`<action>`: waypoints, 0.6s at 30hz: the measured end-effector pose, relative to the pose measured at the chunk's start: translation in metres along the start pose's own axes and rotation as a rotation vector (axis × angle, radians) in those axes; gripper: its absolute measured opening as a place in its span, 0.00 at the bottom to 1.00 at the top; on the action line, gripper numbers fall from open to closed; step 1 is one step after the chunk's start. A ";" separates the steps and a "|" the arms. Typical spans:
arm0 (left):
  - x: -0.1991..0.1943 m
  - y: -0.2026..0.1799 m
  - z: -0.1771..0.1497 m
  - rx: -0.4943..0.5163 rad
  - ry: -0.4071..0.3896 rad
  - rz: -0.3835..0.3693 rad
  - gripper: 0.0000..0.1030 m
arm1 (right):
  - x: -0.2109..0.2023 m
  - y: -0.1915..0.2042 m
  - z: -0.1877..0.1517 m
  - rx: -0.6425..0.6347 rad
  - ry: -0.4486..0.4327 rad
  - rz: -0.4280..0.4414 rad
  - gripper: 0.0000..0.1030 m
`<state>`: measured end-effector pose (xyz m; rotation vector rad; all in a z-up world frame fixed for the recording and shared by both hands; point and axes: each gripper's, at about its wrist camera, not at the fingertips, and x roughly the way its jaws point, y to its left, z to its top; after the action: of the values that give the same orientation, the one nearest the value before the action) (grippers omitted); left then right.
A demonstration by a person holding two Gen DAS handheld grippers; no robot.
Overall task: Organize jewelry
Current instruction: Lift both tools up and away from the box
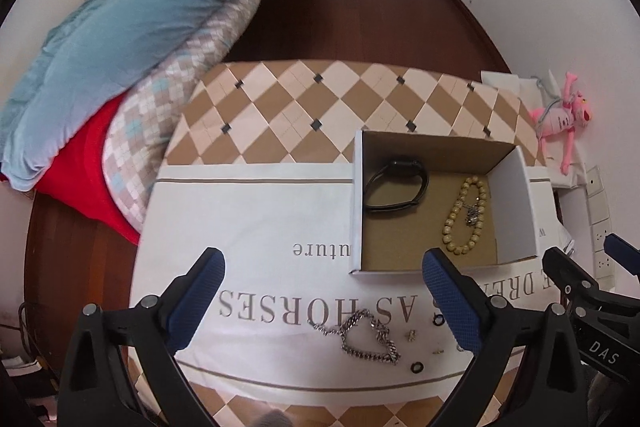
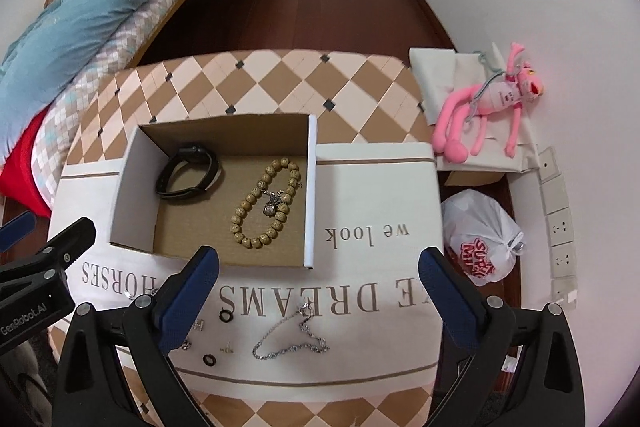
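Note:
An open cardboard box (image 1: 516, 183) (image 2: 132, 183) stands on the white printed cloth. It holds a black wristband (image 1: 394, 187) (image 2: 188, 173) and a tan bead bracelet (image 1: 466, 215) (image 2: 266, 203) with a small silver charm. On the cloth near me lie a thick silver chain (image 1: 366, 337), a thin silver chain (image 2: 294, 335), black rings (image 1: 417, 367) (image 2: 226, 316) and small earrings (image 1: 411, 335). My left gripper (image 1: 324, 267) is open above the thick chain. My right gripper (image 2: 320, 263) is open above the thin chain.
The table (image 1: 280, 99) has a checkered cover. A bed with a blue quilt (image 1: 132, 27) is at the left. A pink plush toy (image 2: 492, 107) and a white plastic bag (image 2: 480, 239) sit at the right by the wall.

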<state>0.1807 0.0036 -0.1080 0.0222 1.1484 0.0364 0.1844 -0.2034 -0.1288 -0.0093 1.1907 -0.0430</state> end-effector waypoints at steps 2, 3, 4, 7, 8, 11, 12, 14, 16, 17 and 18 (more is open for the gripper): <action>-0.013 0.000 -0.004 0.003 -0.023 0.002 0.98 | -0.013 -0.002 -0.004 0.001 -0.026 -0.010 0.98; -0.018 0.000 -0.006 0.004 -0.031 0.004 0.98 | -0.020 -0.003 -0.006 0.003 -0.039 -0.011 0.98; -0.026 0.000 -0.009 0.007 -0.046 0.002 0.98 | -0.027 -0.004 -0.008 0.004 -0.053 -0.015 0.98; -0.046 0.000 -0.015 0.008 -0.075 -0.008 0.98 | -0.051 -0.005 -0.015 0.008 -0.093 -0.017 0.98; -0.051 0.000 -0.017 0.008 -0.082 -0.009 0.98 | -0.059 -0.005 -0.017 0.012 -0.102 -0.020 0.98; -0.070 0.000 -0.025 0.010 -0.112 -0.015 0.98 | -0.082 -0.005 -0.025 0.017 -0.140 -0.018 0.98; -0.075 0.001 -0.026 0.009 -0.120 -0.019 0.98 | -0.090 -0.005 -0.028 0.018 -0.153 -0.017 0.98; -0.086 0.001 -0.029 0.010 -0.138 -0.022 0.98 | -0.102 -0.006 -0.032 0.019 -0.175 -0.018 0.98; -0.095 0.002 -0.033 0.014 -0.149 -0.032 0.98 | -0.114 -0.007 -0.037 0.020 -0.191 -0.017 0.98; -0.098 0.001 -0.034 0.014 -0.150 -0.035 0.98 | -0.118 -0.007 -0.039 0.022 -0.198 -0.016 0.98; -0.103 0.001 -0.036 0.016 -0.155 -0.040 0.98 | -0.123 -0.007 -0.042 0.023 -0.206 -0.012 0.98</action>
<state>0.1057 0.0006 -0.0290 0.0161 0.9942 -0.0098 0.0994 -0.2050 -0.0296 -0.0003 0.9837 -0.0653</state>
